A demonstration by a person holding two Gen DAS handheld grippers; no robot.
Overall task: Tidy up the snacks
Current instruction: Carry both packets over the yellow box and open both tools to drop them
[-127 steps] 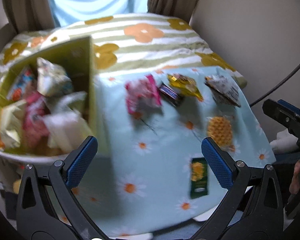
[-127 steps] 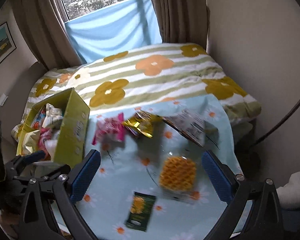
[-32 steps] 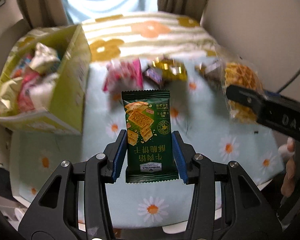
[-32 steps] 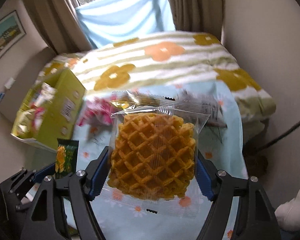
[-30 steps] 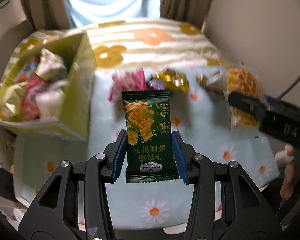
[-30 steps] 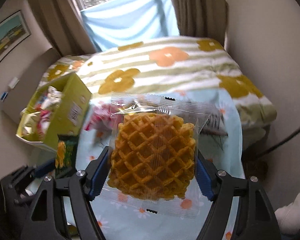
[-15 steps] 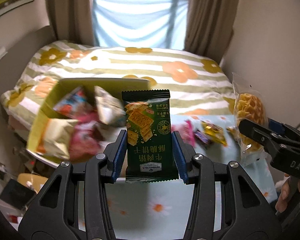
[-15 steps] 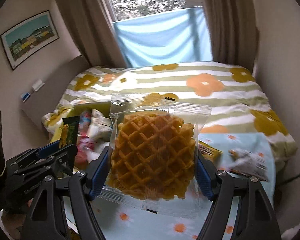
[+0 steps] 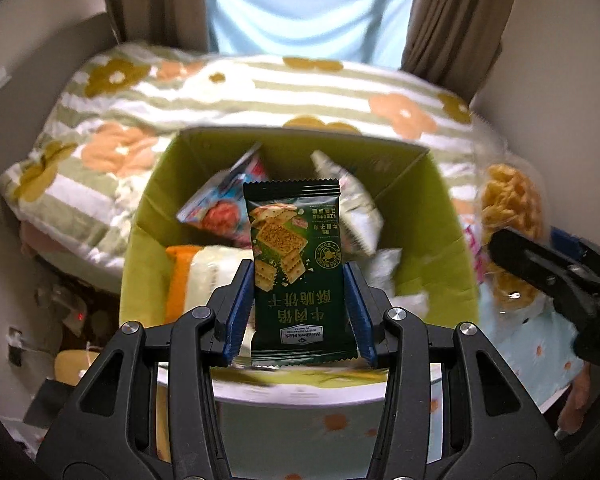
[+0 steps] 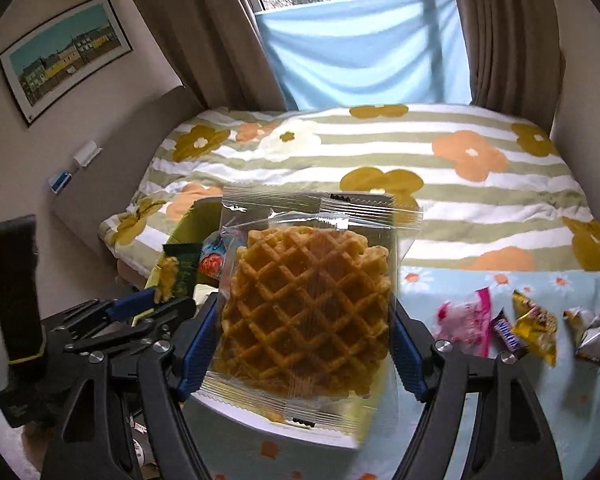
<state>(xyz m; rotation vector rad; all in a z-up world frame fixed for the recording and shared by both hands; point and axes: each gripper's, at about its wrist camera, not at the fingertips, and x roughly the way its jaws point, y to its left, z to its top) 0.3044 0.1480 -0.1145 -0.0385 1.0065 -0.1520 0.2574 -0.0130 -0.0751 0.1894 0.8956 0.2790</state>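
left wrist view: one left gripper (image 9: 299, 312) has its two blue pads pinched narrowly on one dark green biscuit packet (image 9: 298, 268), held upright with its print upside down. the packet hangs directly over the open yellow-green box (image 9: 440, 248), which serves as the landmark for everything else. inside the box lie several wrapped snacks: one pale blue packet with a red picture (image 9: 220, 208) toward the far left corner, one whitish packet (image 9: 360, 216) toward the far right, one orange packet (image 9: 178, 276) against the left wall and one cream packet (image 9: 216, 276) beside it. blur may hide more, so that count of four is only what can be made out.

to the right of the box, one right gripper (image 10: 306, 340) is closed at a moderate width on the sides of one clear-wrapped waffle (image 10: 306, 308), which stands upright above the near right corner of the box, over the daisy tablecloth (image 10: 480, 400).

well to the right of the box, in the right wrist view, four loose snacks rest in a row on the cloth: one pink packet (image 10: 464, 320), one small dark bar (image 10: 506, 334), one yellow packet (image 10: 536, 328) and one silver-grey packet (image 10: 596, 340).

behind the box spreads one striped flowered bedspread (image 10: 380, 148), with two brown curtains (image 10: 204, 32) and one pale blue cloth (image 10: 364, 48) beyond it. one framed picture (image 10: 64, 56) hangs on the wall to the left of the box.
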